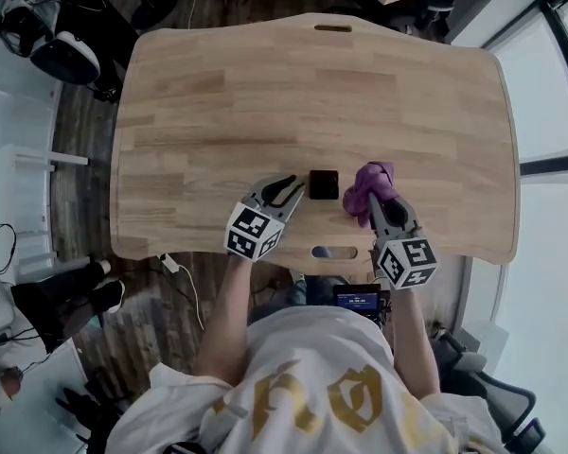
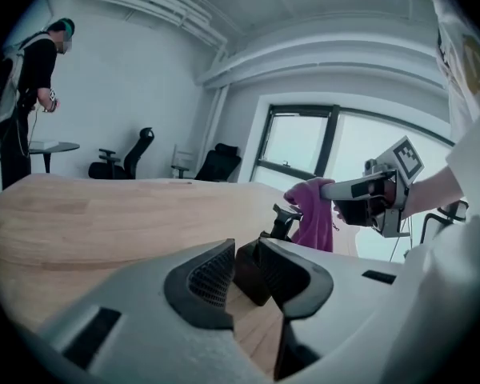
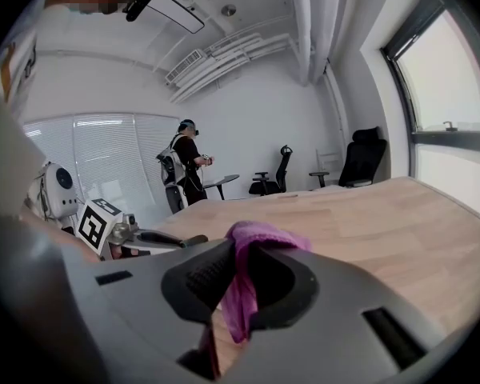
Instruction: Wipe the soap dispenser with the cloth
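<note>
Past the white shirt (image 1: 293, 348), the left hand-held gripper (image 1: 292, 189) is held slightly open just beside the soap dispenser (image 1: 323, 184) (apparently untouched); the cloth (image 1: 367, 183) is clamped by the right hand-held gripper (image 1: 386, 210).

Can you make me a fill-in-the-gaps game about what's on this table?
1. The right gripper is shut on a ____ cloth.
2. The black soap dispenser stands on a wooden ____.
3. The left gripper holds nothing, and its jaws are a little ____.

Missing words: purple; table; open.
</note>
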The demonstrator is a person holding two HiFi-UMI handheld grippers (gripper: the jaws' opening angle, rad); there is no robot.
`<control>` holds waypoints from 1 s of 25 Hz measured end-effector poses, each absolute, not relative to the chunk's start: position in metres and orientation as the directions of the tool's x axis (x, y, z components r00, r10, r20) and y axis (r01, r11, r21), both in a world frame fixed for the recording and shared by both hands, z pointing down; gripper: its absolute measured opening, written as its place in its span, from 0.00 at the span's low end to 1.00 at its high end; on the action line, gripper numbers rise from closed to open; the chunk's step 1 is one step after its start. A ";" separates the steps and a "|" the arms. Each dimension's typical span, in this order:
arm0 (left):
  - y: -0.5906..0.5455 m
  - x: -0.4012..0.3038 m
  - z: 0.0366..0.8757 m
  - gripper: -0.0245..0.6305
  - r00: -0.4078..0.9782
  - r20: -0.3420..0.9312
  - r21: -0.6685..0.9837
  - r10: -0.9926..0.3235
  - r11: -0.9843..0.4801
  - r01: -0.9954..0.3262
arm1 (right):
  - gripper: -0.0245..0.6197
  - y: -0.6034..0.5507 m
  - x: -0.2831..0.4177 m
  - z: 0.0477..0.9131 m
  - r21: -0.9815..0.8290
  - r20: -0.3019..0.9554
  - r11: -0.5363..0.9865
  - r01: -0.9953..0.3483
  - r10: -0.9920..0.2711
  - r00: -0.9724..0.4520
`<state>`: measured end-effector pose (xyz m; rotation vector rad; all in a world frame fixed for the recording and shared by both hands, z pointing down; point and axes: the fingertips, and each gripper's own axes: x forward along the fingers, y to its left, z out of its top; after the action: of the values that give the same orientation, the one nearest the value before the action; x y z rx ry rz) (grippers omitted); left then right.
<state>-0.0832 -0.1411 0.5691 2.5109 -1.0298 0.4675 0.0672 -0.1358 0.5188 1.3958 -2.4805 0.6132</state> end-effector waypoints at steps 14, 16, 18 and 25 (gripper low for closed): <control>-0.135 -0.049 0.605 0.55 0.816 0.429 0.235 -0.387 -0.825 -0.515 | 0.10 -0.153 0.057 0.548 -0.341 0.426 0.508 -0.791 -0.667 -0.612; -0.139 -0.048 0.607 0.60 0.824 0.403 0.225 -0.398 -0.829 -0.511 | 0.10 -0.155 0.056 0.551 -0.350 0.430 0.510 -0.786 -0.658 -0.618; -0.142 -0.047 0.613 0.62 0.827 0.406 0.217 -0.389 -0.838 -0.501 | 0.10 -0.156 0.055 0.553 -0.358 0.431 0.513 -0.780 -0.650 -0.626; -0.140 -0.030 0.628 0.64 0.851 0.452 0.146 -0.268 -0.919 -0.367 | 0.10 -0.159 0.064 0.561 -0.375 0.446 0.505 -0.778 -0.637 -0.628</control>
<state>-0.0305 -0.1400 0.6280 2.8003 -0.4874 0.6349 0.0637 -0.1590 0.5612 1.2005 -2.4993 0.8122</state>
